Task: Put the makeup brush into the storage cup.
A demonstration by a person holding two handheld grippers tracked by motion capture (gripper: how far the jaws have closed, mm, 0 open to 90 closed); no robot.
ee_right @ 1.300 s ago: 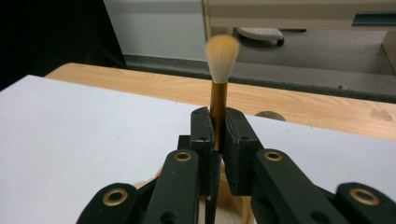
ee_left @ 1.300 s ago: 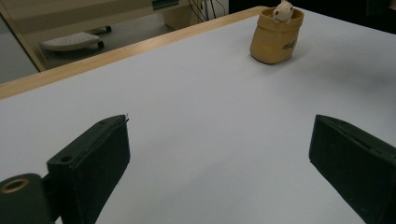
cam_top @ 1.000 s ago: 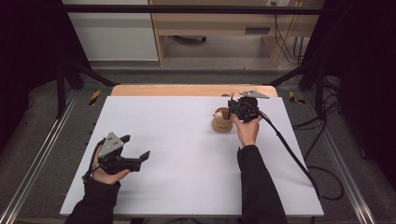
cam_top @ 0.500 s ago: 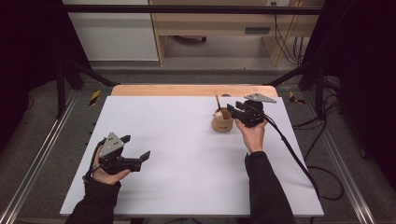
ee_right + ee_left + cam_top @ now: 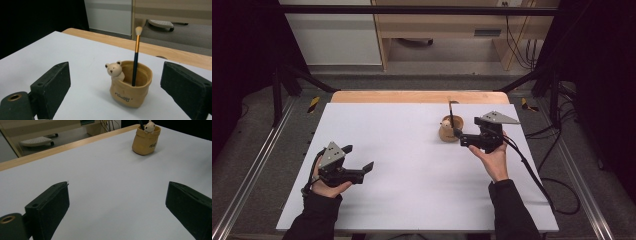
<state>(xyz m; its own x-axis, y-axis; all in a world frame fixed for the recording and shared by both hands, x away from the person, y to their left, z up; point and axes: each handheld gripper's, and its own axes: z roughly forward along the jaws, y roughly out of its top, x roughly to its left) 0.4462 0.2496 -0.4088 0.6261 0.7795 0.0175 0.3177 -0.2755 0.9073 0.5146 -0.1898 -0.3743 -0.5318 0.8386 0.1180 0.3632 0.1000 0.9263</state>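
1. Black jaws of the right gripper (image 5: 460, 137) stand wide apart with nothing between the pads; they have just been opening. In the high view a hand holds this gripper just beside the cup, on the side toward the table's right edge, tips pointing at it.

2. Seen along those jaws in the right gripper view, the tan cup (image 5: 131, 83) stands upright on the table a little beyond the pads, apart from both.

3. Inside the cup a brush (image 5: 136, 57) stands nearly upright, dark handle down, orange band and pale bristle tip up (it leans lightly against the inner wall). A small cream bear (image 5: 115, 70) peeks over the rim on the near left side.

4. The left gripper (image 5: 360, 162) rests in the other hand near the table's front left, well apart from the cup. Its jaws are spread wide too, with bare table between them.

5. From the left gripper view the cup (image 5: 146, 140) shows far off at the top, the bear's head above its rim.

6. A white sheet (image 5: 402, 165) covers the table, leaving a wooden strip (image 5: 419, 97) bare along the far edge.

7. A black cable (image 5: 532, 172) trails from the right gripper past the forearm and off the table's right side.
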